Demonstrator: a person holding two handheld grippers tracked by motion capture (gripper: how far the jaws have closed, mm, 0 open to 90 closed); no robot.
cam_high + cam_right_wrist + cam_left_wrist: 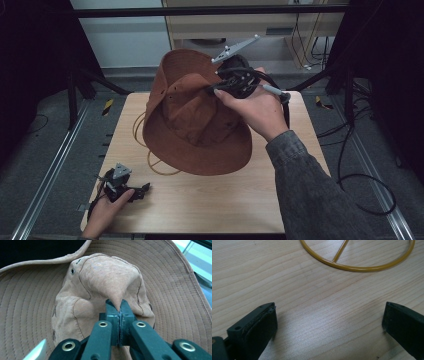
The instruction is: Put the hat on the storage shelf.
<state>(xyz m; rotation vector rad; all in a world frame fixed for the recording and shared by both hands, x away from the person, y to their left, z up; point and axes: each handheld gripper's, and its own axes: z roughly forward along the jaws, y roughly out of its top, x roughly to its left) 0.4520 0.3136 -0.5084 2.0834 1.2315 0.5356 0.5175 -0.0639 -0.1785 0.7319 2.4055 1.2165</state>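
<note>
Above the table, brown hat pinched at the crown by right hand-held gripper, jaws clamped on fabric, brim tilted. Near the front-left corner, left hand-held gripper resting wide apart beside a yellow ring.

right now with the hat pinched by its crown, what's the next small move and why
Probably lift a little higher. The right hand-held gripper is shut on a fold of the hat crown, and the brim tilts, its low edge seemingly near the table and over the yellow wire ring. The left hand-held gripper rests open, apart from it.
</note>
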